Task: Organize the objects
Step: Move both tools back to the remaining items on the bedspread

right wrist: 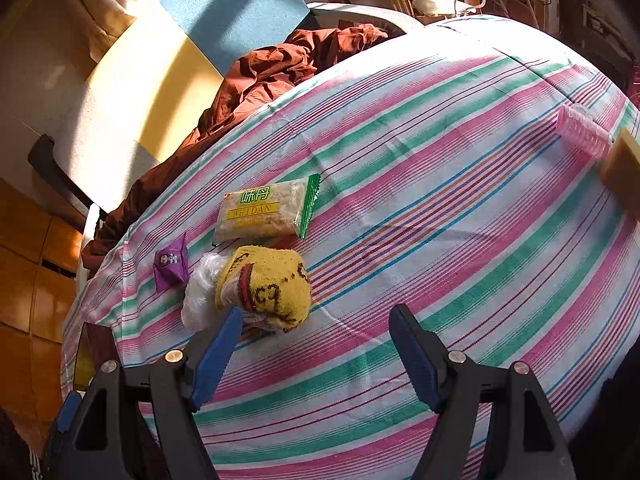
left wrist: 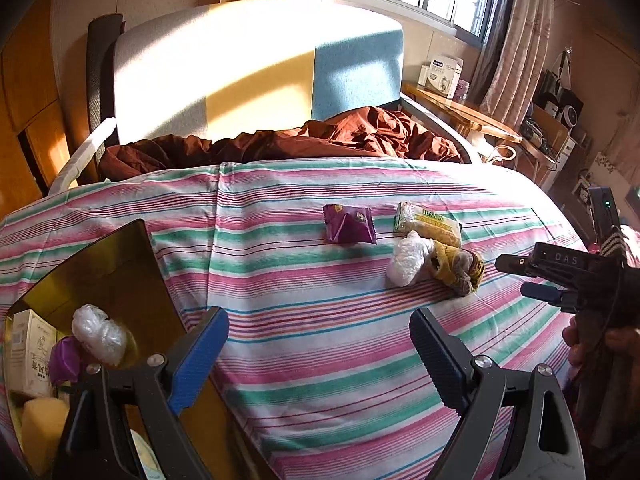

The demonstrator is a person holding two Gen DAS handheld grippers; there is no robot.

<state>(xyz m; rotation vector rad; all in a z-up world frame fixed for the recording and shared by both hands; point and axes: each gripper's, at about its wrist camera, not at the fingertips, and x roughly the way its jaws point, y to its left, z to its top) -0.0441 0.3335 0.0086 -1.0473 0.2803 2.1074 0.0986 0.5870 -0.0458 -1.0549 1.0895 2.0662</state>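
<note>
Right wrist view: the right gripper (right wrist: 316, 334) gapes empty beside a yellow knitted sock (right wrist: 266, 288), which touches a crumpled clear plastic bag (right wrist: 200, 296). Just beyond lie a WEIDAN snack packet (right wrist: 264, 210) and purple wrapper (right wrist: 172, 266), mid-bed on striped sheet (right wrist: 440, 184). Left gripper (left wrist: 320, 344) spread, empty, near the bed's left edge by a box (left wrist: 100, 272).

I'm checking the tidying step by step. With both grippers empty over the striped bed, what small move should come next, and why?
Probably ease the right gripper forward and left onto the yellow sock, then close. Its open jaws hold nothing, the sock lies loose on the sheet just ahead, and the box already holds sorted items.
</note>
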